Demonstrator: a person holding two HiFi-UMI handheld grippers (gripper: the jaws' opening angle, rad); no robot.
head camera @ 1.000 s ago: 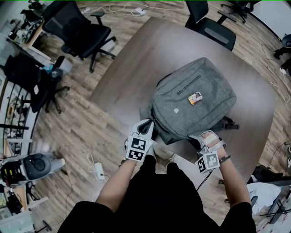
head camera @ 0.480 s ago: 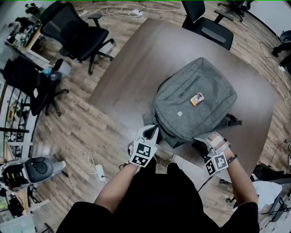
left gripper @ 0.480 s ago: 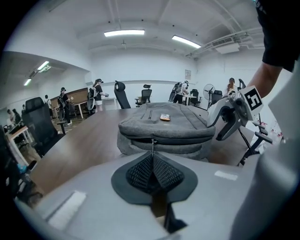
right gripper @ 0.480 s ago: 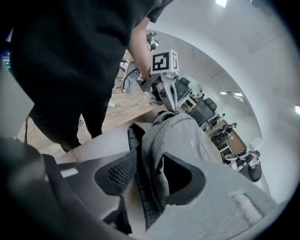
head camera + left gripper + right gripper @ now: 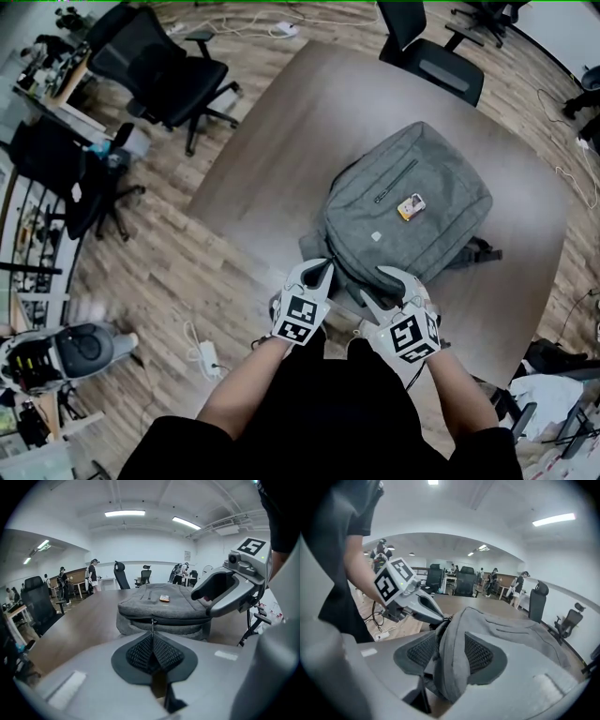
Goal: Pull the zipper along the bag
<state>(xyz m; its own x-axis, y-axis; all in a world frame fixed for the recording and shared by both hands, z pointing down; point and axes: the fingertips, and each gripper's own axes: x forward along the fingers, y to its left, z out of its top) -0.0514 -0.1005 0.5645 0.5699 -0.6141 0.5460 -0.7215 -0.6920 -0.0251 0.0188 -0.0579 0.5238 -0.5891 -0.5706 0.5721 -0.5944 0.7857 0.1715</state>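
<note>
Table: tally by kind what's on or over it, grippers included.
Bag: 1
Orange-and-white tag on the bag: 1
Grippers: 2. The left gripper is shut on the zip pull; the right gripper is opening, with a fold of the bag between its jaws.
Total: 4

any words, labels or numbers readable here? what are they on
No text here is readable.
Orange card on the bag: print too small to read.
Pale patch on the bag: too small to read.
Left cube, right cube: square patterns, no words.
</note>
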